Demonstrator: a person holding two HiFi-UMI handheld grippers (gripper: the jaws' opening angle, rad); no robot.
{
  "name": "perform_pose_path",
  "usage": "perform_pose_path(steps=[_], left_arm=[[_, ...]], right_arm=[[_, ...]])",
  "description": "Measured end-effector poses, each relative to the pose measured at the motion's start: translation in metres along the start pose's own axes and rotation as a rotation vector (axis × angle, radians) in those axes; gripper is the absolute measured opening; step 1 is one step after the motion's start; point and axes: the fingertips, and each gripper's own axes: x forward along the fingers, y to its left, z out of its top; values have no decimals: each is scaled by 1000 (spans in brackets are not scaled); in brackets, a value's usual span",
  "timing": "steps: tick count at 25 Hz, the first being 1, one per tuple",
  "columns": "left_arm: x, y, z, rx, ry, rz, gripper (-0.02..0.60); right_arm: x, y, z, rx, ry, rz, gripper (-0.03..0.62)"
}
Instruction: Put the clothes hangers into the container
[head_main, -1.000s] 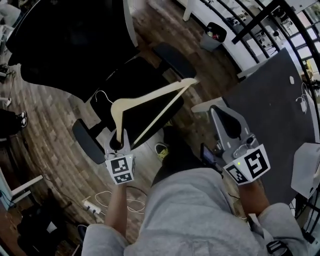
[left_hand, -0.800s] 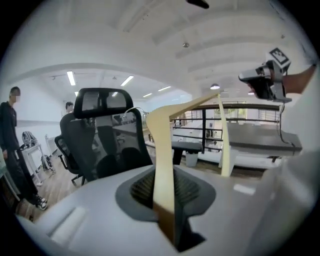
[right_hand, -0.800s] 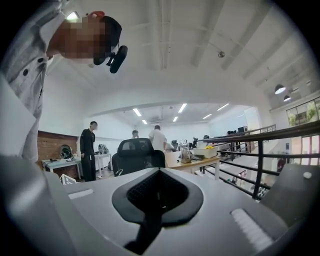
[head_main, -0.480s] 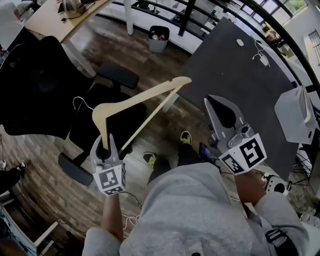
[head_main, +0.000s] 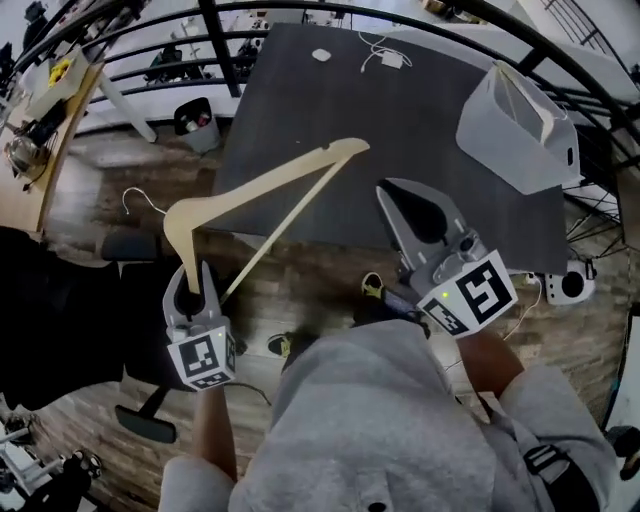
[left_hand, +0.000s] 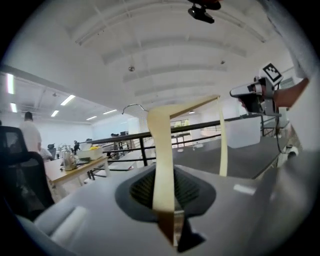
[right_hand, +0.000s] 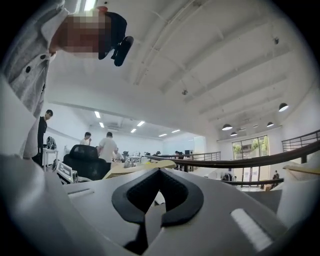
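A dark table (head_main: 330, 120) spreads ahead of you. Your left gripper (head_main: 190, 278) clamps the wooden hanger (head_main: 270, 176) by its end; your right gripper (head_main: 395, 195) is clenched empty, the white container (head_main: 515, 125) beyond it.

Open passage is offered across the bare middle and near side of the dark table top (head_main: 400, 160), up to the white container (head_main: 515, 120) at its far right corner. The far edge is taken up by a mouse (head_main: 321, 56) and a cable (head_main: 385, 58), with a black railing (head_main: 213, 42) close behind. On the left, room is narrowed by the wooden hanger (head_main: 250, 190) slanting over the table's near-left corner and by a black office chair (head_main: 60, 300) beside it.
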Motion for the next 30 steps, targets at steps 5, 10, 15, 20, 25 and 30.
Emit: perform_pose_path(steps=[5,10,15,20,25,30], left_arm=[[88,-122,59,97,-56,-171,68],[158,-257,129,208,-122,-341,67],[226,-388,211,400,-194,-495,67],[300,-498,286,736,-273,-597,66],[363,-601,323,1104,-334,-624,64],[377,-693,307,1359,-370,-711,63]], right_arm=[[-69,-109,-13,16,-28,-153,-2],[-149,-200,-24,24,-43,-255,-2],[-224,-282,-34,69,-63,-358,-2],[-282,-338,-40,108,-100,-478,-2],[-339,-368,-56,148,-123,-628,-2],[-391,-375,-67,171,-114,-776,-2]])
